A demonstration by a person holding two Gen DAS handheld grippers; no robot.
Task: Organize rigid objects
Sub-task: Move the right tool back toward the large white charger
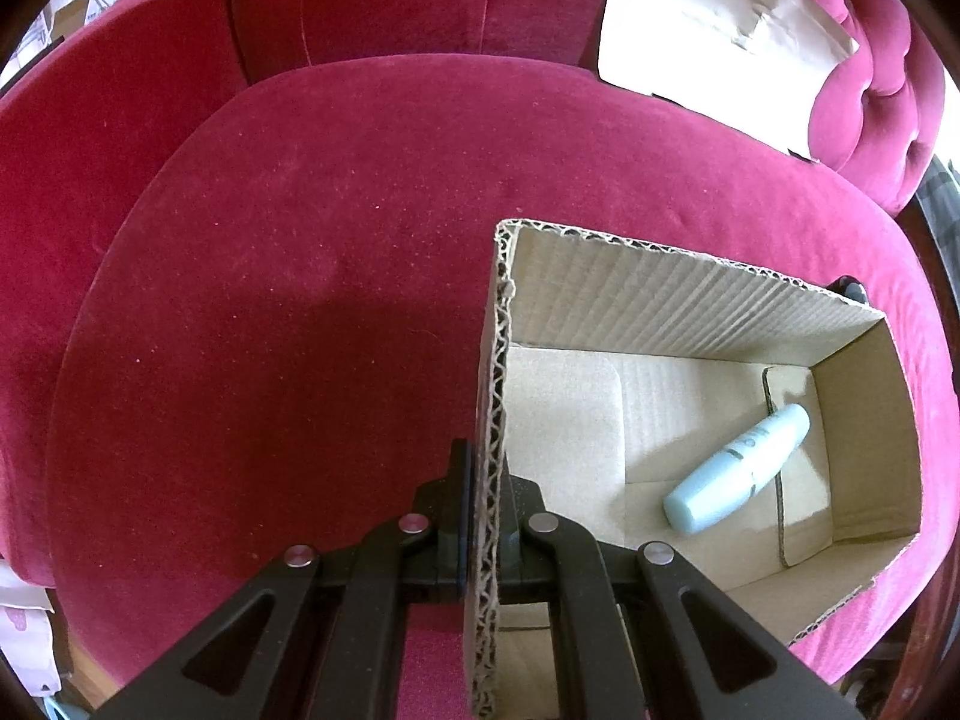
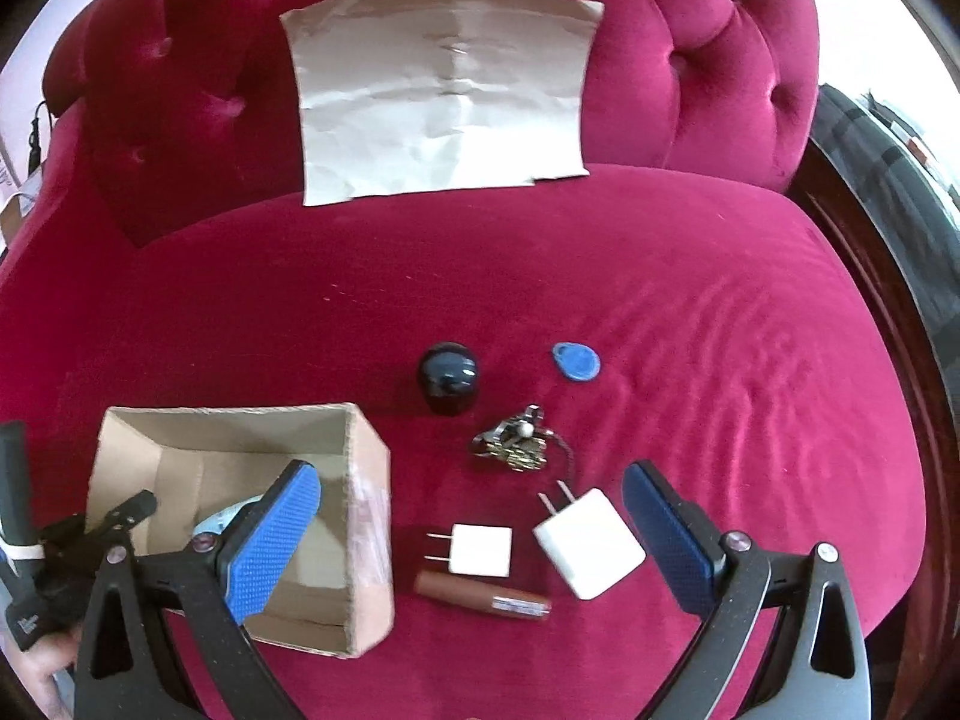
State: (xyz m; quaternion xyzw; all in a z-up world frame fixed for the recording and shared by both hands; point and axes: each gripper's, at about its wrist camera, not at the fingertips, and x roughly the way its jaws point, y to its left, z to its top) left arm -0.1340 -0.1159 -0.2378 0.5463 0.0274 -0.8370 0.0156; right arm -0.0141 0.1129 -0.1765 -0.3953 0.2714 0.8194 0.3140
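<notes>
My left claw (image 1: 486, 516) is pinched tight on the corrugated wall of the cardboard box (image 1: 690, 312), steadying it on the velvety red sofa seat (image 1: 300, 300), while my right claw (image 2: 468, 534) hangs spread wide over the loose stuff beside the box. So far only the smooth pale-blue tube (image 1: 738, 468) is lying in the box. By my count that leaves two boxy white plug adapters (image 2: 480, 551) (image 2: 591, 543), a brown lipstick-like tube (image 2: 480, 594), a bunch of keys (image 2: 516, 438), a blue teardrop key fob (image 2: 576, 360) and a glossy dark round jar (image 2: 449, 377), so barely started I'd say.

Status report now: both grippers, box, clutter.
Left gripper shut on brown cardboard box wall. Right gripper open, empty, above white plug adapters. Pale blue tube boxed. Nothing blocking.
</notes>
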